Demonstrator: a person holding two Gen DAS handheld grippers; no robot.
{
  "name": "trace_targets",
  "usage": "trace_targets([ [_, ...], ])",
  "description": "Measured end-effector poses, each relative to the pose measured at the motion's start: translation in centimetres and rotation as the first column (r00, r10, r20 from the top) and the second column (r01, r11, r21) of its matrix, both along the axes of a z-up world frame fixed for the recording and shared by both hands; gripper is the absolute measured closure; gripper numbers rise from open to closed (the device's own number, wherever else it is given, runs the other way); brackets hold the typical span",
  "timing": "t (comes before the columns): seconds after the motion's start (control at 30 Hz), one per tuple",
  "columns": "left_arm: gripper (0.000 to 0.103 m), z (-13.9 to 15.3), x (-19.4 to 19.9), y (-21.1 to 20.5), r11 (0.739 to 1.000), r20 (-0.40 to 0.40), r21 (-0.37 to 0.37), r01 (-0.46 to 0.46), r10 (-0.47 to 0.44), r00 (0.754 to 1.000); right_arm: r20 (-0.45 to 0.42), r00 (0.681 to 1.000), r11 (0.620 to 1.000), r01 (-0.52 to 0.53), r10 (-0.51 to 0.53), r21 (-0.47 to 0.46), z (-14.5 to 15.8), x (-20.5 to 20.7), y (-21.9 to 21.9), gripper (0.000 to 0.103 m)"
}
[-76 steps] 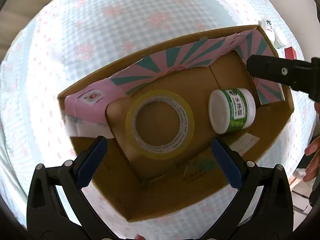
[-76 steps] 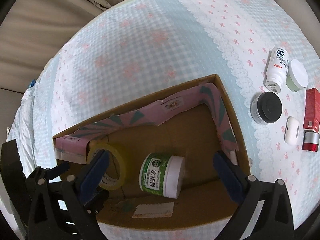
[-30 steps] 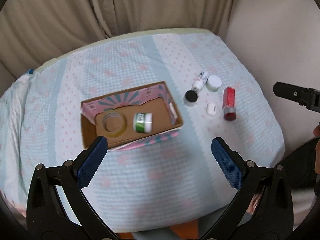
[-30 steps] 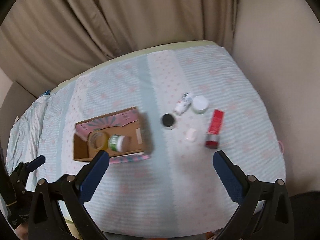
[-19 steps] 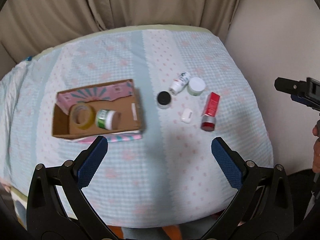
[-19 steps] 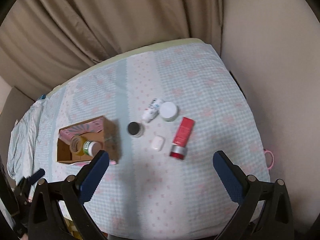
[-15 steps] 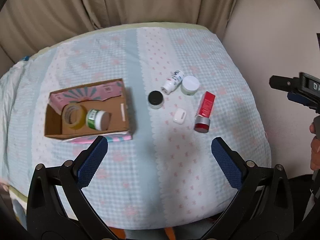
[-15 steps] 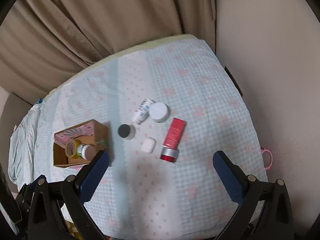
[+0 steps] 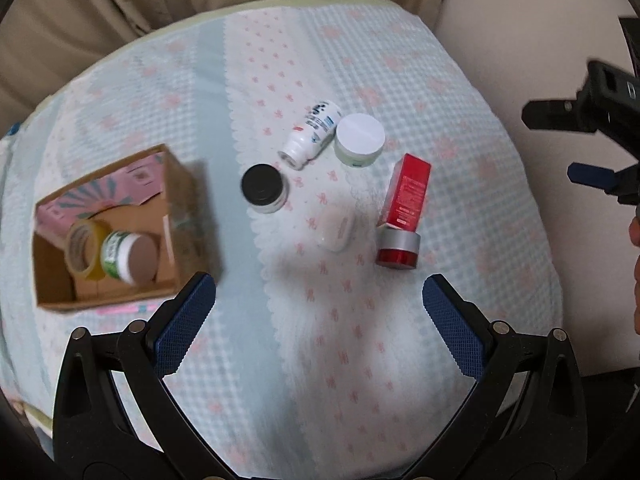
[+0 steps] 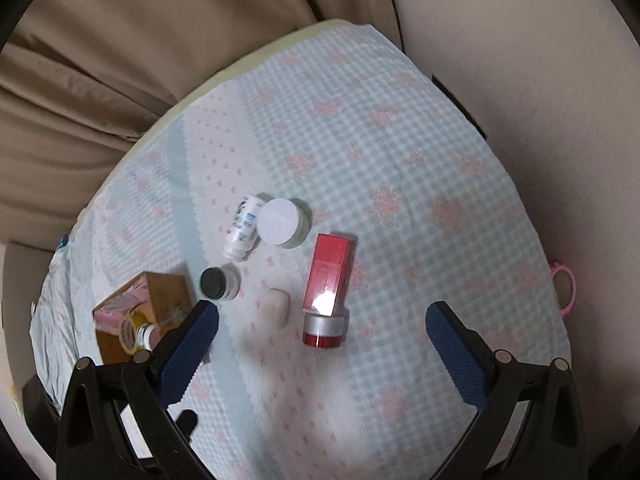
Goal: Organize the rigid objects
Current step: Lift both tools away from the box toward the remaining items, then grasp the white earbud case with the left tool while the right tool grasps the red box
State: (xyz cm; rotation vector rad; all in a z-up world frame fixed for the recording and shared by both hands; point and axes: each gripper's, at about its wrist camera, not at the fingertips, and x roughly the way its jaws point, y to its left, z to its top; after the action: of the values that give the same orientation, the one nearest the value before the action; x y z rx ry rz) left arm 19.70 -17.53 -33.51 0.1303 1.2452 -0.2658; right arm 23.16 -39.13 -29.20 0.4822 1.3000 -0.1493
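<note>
Both grippers hang high above the surface [image 9: 360,360], which is covered in a pale blue checked cloth with pink bows. The left gripper [image 9: 316,320] is spread wide with nothing between its blue pads, and the right gripper [image 10: 322,338] is likewise released and empty.

Just beyond the right gripper's fingertips, between them, a red jar [image 10: 323,330] with a silver band stands on the surface, touching the near end of a red box [image 10: 330,276] that lies flat and runs away from the gripper. A small white case [image 10: 277,306] lies just left of the jar. Ahead of the left fingertip sits a black-lidded jar [image 10: 216,283]. Further out, a white bottle [image 10: 243,227] lies on its side, touching a white-lidded jar [image 10: 282,222].

From the left gripper, the cardboard box [image 9: 176,200] sits ahead and off to the left, well apart from the loose items. Inside it a roll of tape [image 9: 82,242] stands on edge against a green-labelled jar [image 9: 128,254] lying on its side.

Farthest back, beige curtains [image 10: 120,60] hang behind the surface.
</note>
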Motion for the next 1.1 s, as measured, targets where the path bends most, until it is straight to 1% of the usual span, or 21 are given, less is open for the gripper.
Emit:
trace_targets([
  [0.23,0.000,-5.9,3.3,-1.7,0.998,-0.023,0.040,0.045,-0.044,0.999,-0.085,0.994,0.997,0.073,-0.069,0.035,-6.1,2.8,-0.4,0.000],
  [0.37,0.001,-10.0,4.6,-2.7,0.992,-0.027,0.078,0.095,-0.094,0.995,-0.151,0.985,0.995,0.086,-0.079,0.040,-10.7,4.5,-0.2,0.000],
  [0.47,0.003,-12.5,5.4,-3.3,0.988,-0.035,0.087,0.128,-0.125,0.992,-0.195,0.978,0.995,0.086,-0.074,0.055,-13.7,5.5,0.2,0.010],
  [0.53,0.004,-14.1,5.8,-3.8,0.985,-0.048,0.092,0.148,-0.144,0.988,-0.215,0.974,0.995,0.081,-0.068,0.055,-15.3,5.9,0.6,0.011],
  [0.6,0.007,-15.5,6.0,-4.2,0.981,-0.065,0.099,0.165,-0.159,0.985,-0.227,0.972,0.996,0.074,-0.060,0.054,-16.6,6.0,0.8,0.017],
  [0.63,0.009,-16.2,6.2,-4.4,0.980,-0.075,0.102,0.171,-0.164,0.984,-0.233,0.971,0.996,0.074,-0.059,0.055,-17.0,6.1,0.8,0.018],
  [0.7,0.014,-17.5,6.4,-4.8,0.978,-0.091,0.103,0.181,-0.172,0.981,-0.248,0.967,0.995,0.078,-0.062,0.058,-18.1,6.3,0.8,0.019],
  [0.77,0.016,-18.4,6.6,-5.1,0.977,-0.102,0.103,0.188,-0.178,0.979,-0.254,0.965,0.995,0.080,-0.063,0.055,-18.8,6.3,0.8,0.021],
  [0.83,0.020,-19.0,6.7,-5.4,0.976,-0.106,0.104,0.193,-0.182,0.978,-0.259,0.964,0.995,0.080,-0.063,0.054,-19.2,6.3,0.8,0.026],
  [0.87,0.022,-19.3,6.8,-5.5,0.975,-0.110,0.105,0.196,-0.185,0.977,-0.263,0.963,0.995,0.079,-0.061,0.057,-19.5,6.3,0.9,0.031],
  [0.9,0.022,-19.5,7.0,-5.7,0.973,-0.107,0.110,0.201,-0.189,0.976,-0.268,0.962,0.995,0.079,-0.061,0.059,-19.6,6.4,0.9,0.032],
  [0.97,0.023,-19.4,6.9,-5.8,0.973,-0.088,0.102,0.209,-0.201,0.976,-0.278,0.959,0.994,0.083,-0.061,0.067,-20.1,6.5,0.9,0.036],
  [1.03,0.026,-19.4,6.9,-6.0,0.969,-0.082,0.104,0.223,-0.215,0.973,-0.294,0.954,0.994,0.080,-0.055,0.071,-20.7,6.6,1.0,0.040],
  [1.1,0.031,-19.4,6.8,-6.4,0.967,-0.079,0.100,0.233,-0.226,0.971,-0.310,0.950,0.994,0.076,-0.049,0.075,-21.4,6.8,1.1,0.047],
])
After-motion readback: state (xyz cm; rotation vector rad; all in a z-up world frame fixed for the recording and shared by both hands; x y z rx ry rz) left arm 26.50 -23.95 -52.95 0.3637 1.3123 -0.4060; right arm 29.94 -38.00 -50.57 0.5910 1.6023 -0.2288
